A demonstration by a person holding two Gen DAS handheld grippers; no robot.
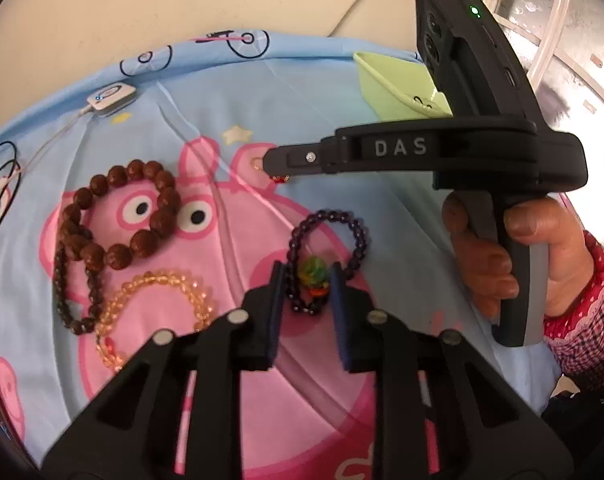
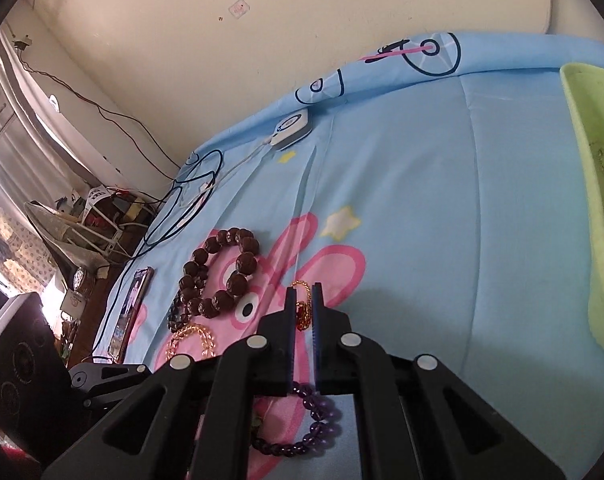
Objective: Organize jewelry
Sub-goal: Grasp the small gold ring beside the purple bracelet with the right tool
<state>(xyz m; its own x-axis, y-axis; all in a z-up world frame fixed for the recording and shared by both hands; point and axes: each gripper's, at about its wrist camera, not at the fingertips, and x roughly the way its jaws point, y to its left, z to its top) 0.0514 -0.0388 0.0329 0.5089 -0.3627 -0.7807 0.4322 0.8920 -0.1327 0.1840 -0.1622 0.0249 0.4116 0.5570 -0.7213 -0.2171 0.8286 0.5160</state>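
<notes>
On the blue cartoon bedsheet (image 1: 149, 128) lie a large brown bead bracelet (image 1: 125, 216), a dark small-bead strand (image 1: 75, 300), an amber bead bracelet (image 1: 157, 304) and a purple bead bracelet (image 1: 330, 256) with a green-yellow charm (image 1: 312, 272). My left gripper (image 1: 306, 292) is open, its fingers either side of the purple bracelet's charm. My right gripper (image 2: 303, 308) is nearly shut around a thin gold chain with a red stone (image 2: 302, 312), low at the sheet. The right gripper also shows in the left wrist view (image 1: 267, 162), at the gold chain (image 1: 257, 162).
A light green plastic tray (image 2: 594, 200) holding a few small pieces sits at the right; it shows partly hidden in the left wrist view (image 1: 394, 88). A white device with a cable (image 2: 291, 130) and a phone (image 2: 131, 308) lie at the bed's left edge, by the wall.
</notes>
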